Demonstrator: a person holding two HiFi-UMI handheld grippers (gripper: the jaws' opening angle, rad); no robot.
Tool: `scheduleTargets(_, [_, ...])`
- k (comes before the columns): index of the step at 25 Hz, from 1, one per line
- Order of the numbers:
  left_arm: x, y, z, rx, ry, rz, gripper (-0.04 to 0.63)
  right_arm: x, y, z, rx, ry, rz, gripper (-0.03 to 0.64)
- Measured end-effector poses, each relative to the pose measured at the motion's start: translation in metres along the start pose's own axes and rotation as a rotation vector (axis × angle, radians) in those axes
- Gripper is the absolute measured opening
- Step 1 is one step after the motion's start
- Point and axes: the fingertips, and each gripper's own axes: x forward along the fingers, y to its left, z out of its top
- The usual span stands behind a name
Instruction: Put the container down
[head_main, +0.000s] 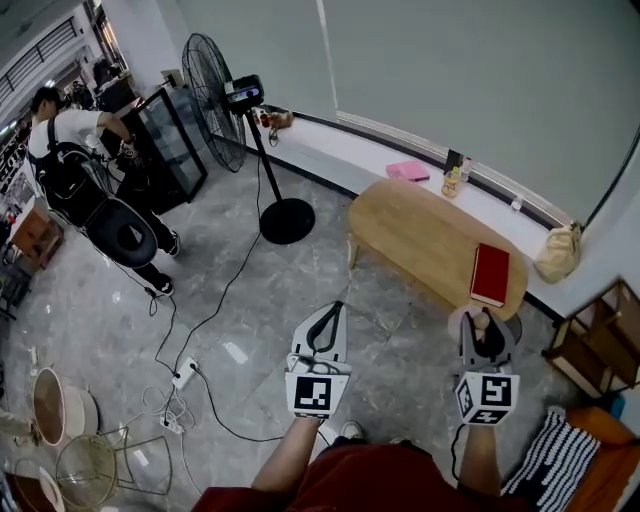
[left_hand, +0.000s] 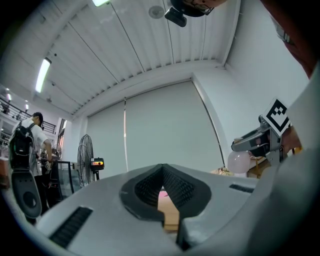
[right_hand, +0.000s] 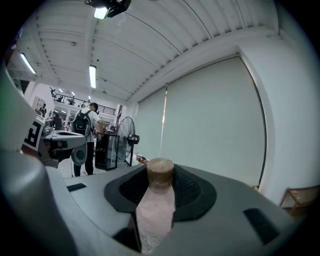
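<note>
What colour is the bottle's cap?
Brown. The cap sits on a pale pink bottle, and the right gripper view shows it best.

Your head view is evenly and softly lit, with no hard shadows. The polished floor (head_main: 80, 300) carries a pale sheen at the left, and only a faint dark patch lies under the table (head_main: 420, 235). Straight lines bow toward its edges. Both gripper views are fisheye, black at the corners. A strip lamp (left_hand: 43, 75) at the upper left of the left gripper view glares, and a ceiling lamp (right_hand: 101, 12) at the top of the right one is blown out. Close up, the container (right_hand: 156, 200) looks soft.
</note>
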Motion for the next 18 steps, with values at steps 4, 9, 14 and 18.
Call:
scheduleTargets(4, [-0.007, 0.031, -0.003, -0.004, 0.002, 0.004, 0.005, 0.015, 0.028, 0.008, 0.011, -0.006, 0.006, 0.138])
scheduleTargets(9, [-0.016, 0.064, -0.006, -0.002, -0.006, 0.039, 0.005, 0.029, 0.057, 0.010, 0.004, -0.013, 0.037, 0.138])
scheduleTargets(14, [-0.013, 0.088, -0.013, -0.013, -0.001, 0.070, 0.005, 0.051, 0.073, 0.013, -0.003, -0.016, 0.062, 0.138])
scheduleTargets(18, [0.004, 0.093, -0.023, -0.009, 0.018, 0.077, 0.005, 0.073, 0.070, 0.009, 0.005, -0.013, 0.076, 0.138])
